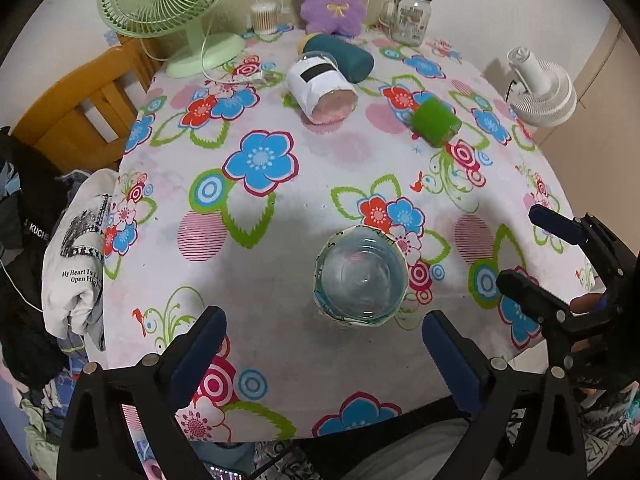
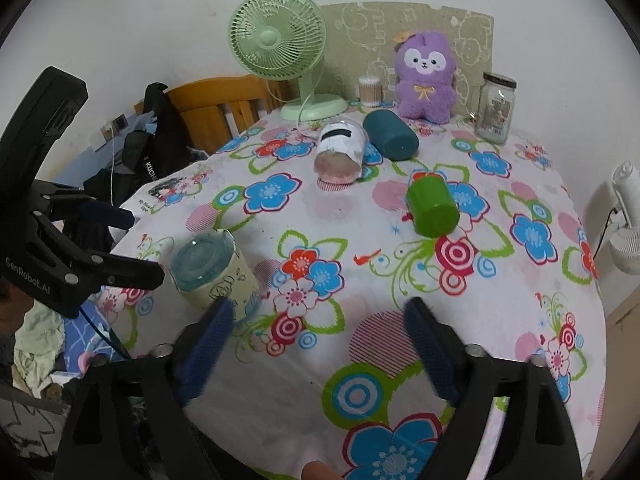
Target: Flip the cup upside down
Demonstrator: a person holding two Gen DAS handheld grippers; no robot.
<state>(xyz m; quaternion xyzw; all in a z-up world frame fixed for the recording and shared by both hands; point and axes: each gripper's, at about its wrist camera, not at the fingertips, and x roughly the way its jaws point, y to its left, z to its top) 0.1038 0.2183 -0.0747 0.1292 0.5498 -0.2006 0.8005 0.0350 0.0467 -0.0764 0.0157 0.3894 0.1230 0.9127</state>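
The cup (image 1: 362,276) stands on the flower-print cloth of the bench (image 1: 280,208), near its front edge. It is clear glass with a pale printed sleeve around its wall. From the left wrist view one looks down onto its round glass end; from the right wrist view (image 2: 212,270) it appears as a short cylinder leaning slightly, with the glassy disc on top. Whether that top end is the mouth or the base cannot be told.

The left hand-held gripper (image 1: 324,354) hovers just short of the cup, its blue-padded fingers (image 1: 198,350) spread wide to either side and touching nothing. The right hand-held gripper (image 2: 316,344) is also spread apart and empty; the cup lies just ahead of its left finger, off to the left of the gap. In the left wrist view this gripper (image 1: 528,246) shows at the right edge, beside the cup but apart from it.

Further back lie a green cup (image 2: 434,208) on its side, a white-wrapped jar (image 2: 340,152) and a teal cylinder (image 2: 394,134), both tipped over. Behind them stand a green fan (image 2: 280,44), a purple plush toy (image 2: 426,76) and a glass jar (image 2: 496,106).
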